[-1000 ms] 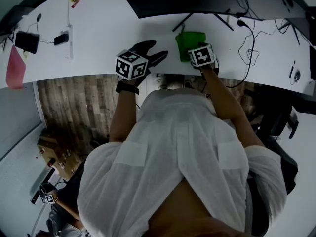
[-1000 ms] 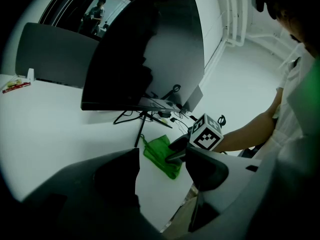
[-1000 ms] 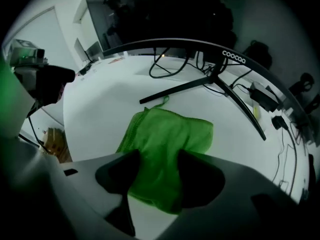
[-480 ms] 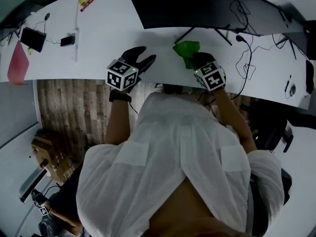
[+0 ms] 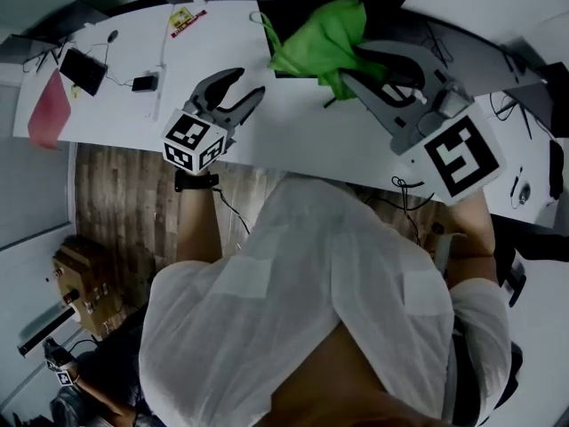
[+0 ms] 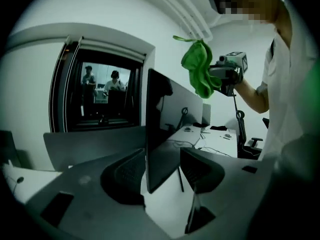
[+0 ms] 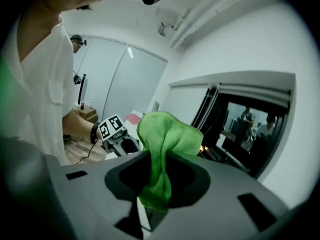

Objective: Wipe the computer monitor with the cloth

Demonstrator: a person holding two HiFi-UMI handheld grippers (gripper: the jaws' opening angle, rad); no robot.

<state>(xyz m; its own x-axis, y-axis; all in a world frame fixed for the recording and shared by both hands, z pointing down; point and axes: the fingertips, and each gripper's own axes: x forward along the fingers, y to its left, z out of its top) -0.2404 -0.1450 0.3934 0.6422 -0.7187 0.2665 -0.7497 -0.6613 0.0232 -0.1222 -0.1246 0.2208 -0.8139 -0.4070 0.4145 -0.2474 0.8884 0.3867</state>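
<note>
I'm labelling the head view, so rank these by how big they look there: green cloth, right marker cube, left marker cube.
1. green cloth
2. right marker cube, close behind, likely enlarged by nearness to the camera
3. left marker cube, clearly smallest

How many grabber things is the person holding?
2. The left gripper is over the white desk, its jaws just narrowed but open and empty; the right gripper is clamped on the green cloth by the monitor.
</note>
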